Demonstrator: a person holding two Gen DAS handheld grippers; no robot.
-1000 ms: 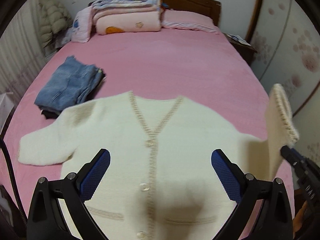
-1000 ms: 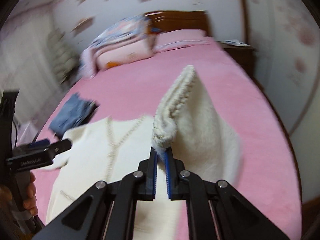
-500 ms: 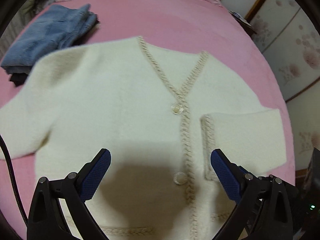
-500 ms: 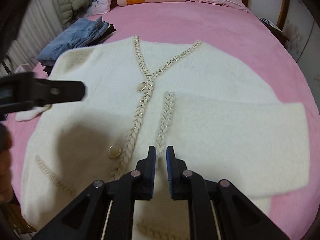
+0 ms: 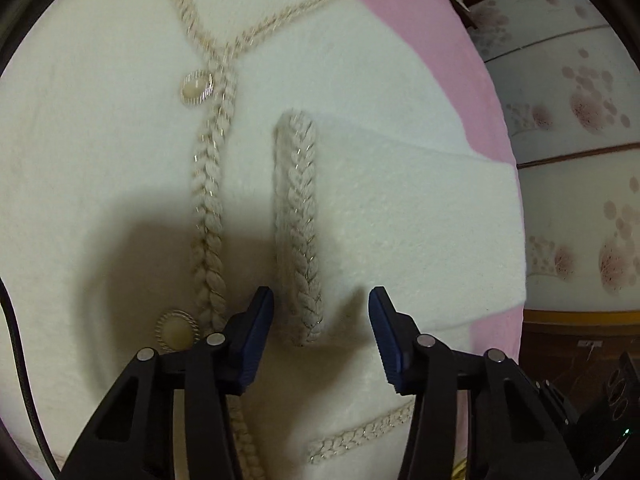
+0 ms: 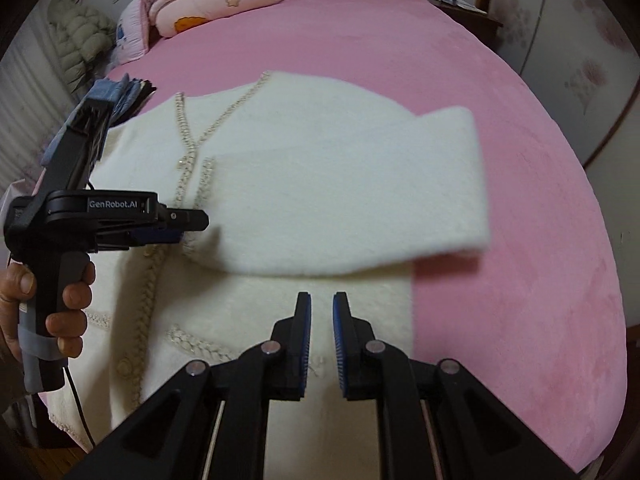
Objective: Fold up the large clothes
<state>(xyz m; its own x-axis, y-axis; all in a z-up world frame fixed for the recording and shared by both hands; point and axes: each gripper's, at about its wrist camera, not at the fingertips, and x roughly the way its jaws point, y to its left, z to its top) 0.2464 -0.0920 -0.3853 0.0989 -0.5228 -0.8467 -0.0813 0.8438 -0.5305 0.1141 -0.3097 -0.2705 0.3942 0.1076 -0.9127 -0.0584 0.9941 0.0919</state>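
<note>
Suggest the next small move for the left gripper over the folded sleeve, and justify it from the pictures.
Probably lower the left gripper and close on the braided cuff to adjust the sleeve. Its fingers are open on both sides of the cuff's near end, and the right gripper has nothing between its fingers.

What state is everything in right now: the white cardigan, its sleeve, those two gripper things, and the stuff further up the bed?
Cardigan: spread flat on the bed, front up, buttoned.
Folded sleeve: laid across the chest, braided cuff beside the placket.
Left gripper: open, straddling the cuff's end, gripping nothing.
Right gripper: slightly open, empty, above the hem.
Jeans: folded, at the cardigan's far left corner.
Blankets: folded and stacked at the headboard.
</note>
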